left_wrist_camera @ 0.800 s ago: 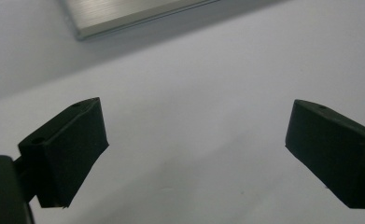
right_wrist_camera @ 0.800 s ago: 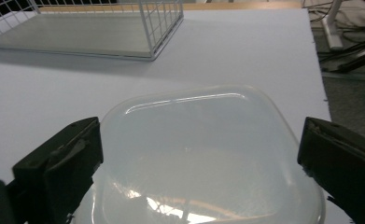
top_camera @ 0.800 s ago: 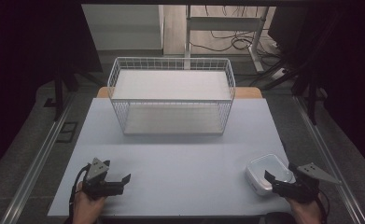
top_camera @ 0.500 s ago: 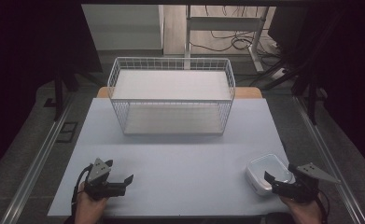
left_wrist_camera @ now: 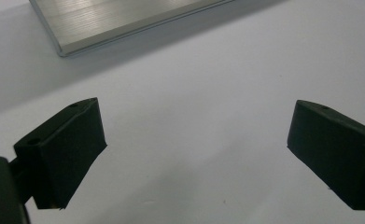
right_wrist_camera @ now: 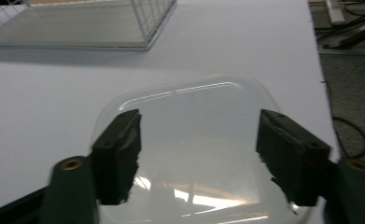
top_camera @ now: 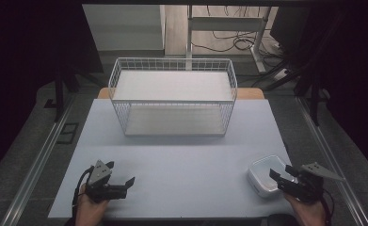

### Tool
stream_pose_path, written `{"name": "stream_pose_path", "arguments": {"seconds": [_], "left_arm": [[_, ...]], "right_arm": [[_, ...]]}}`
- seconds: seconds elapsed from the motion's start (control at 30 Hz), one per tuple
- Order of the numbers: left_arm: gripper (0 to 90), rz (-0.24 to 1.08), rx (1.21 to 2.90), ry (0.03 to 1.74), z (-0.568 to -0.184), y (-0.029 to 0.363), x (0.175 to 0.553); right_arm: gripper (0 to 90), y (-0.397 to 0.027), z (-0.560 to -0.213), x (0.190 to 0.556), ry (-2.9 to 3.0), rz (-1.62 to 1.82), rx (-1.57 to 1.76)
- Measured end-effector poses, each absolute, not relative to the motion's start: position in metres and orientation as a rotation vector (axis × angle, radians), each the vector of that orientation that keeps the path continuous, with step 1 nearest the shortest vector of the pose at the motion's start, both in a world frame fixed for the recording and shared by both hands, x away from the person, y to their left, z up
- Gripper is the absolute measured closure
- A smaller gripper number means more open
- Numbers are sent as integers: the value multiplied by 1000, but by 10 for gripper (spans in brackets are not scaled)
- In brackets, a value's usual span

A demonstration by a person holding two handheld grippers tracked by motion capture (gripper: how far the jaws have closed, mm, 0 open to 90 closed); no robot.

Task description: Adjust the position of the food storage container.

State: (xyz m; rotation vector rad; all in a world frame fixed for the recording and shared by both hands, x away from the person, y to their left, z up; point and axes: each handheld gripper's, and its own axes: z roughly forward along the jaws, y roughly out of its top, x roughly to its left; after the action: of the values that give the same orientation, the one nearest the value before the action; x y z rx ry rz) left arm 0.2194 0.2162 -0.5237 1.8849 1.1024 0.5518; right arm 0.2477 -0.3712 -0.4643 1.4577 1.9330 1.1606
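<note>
My right hand [top_camera: 308,211] lies low at the desk's near edge, its fingers [right_wrist_camera: 117,154] spread over a white, glossy, round-cornered container [top_camera: 265,175] — whether the pads touch it, I can't quite tell. My left hand [top_camera: 90,211] holds its fingers [left_wrist_camera: 61,156] wide above bare matte desk [top_camera: 186,165].

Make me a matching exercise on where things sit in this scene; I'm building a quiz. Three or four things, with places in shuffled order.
Things:
1. basket
2. container
3. left gripper
4. right gripper

Places:
A. near left of the table, jaws open over bare surface
B. far middle of the table
C. near right corner of the table
D. open jaws over the container

Pairs: 1-B, 2-C, 3-A, 4-D
</note>
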Motion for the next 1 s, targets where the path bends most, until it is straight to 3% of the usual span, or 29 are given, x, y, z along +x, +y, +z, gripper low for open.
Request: {"name": "stream_pose_path", "arguments": {"seconds": [0.03,0.13,0.17,0.2,0.23,0.4,1.0], "left_arm": [[39,552,1885,1102,-524,216,219],[40,546,1886,1104,-524,217,219],[41,546,1886,1104,-524,217,219],[43,545,1886,1102,-524,217,219],[43,546,1888,1101,-524,216,219],[45,540,1882,1096,-525,217,219],[56,509,1875,1102,-525,218,220]], "right_arm": [[338,-371,-464,248,1933,1161,1458],[508,-379,-459,251,1935,1132,1435],[508,-379,-459,251,1935,1132,1435],[603,-385,-457,254,1930,1108,1435],[603,-385,-457,254,1930,1108,1435],[843,-403,-456,259,1878,1001,1470],[893,-408,-470,267,1991,943,1531]]}}
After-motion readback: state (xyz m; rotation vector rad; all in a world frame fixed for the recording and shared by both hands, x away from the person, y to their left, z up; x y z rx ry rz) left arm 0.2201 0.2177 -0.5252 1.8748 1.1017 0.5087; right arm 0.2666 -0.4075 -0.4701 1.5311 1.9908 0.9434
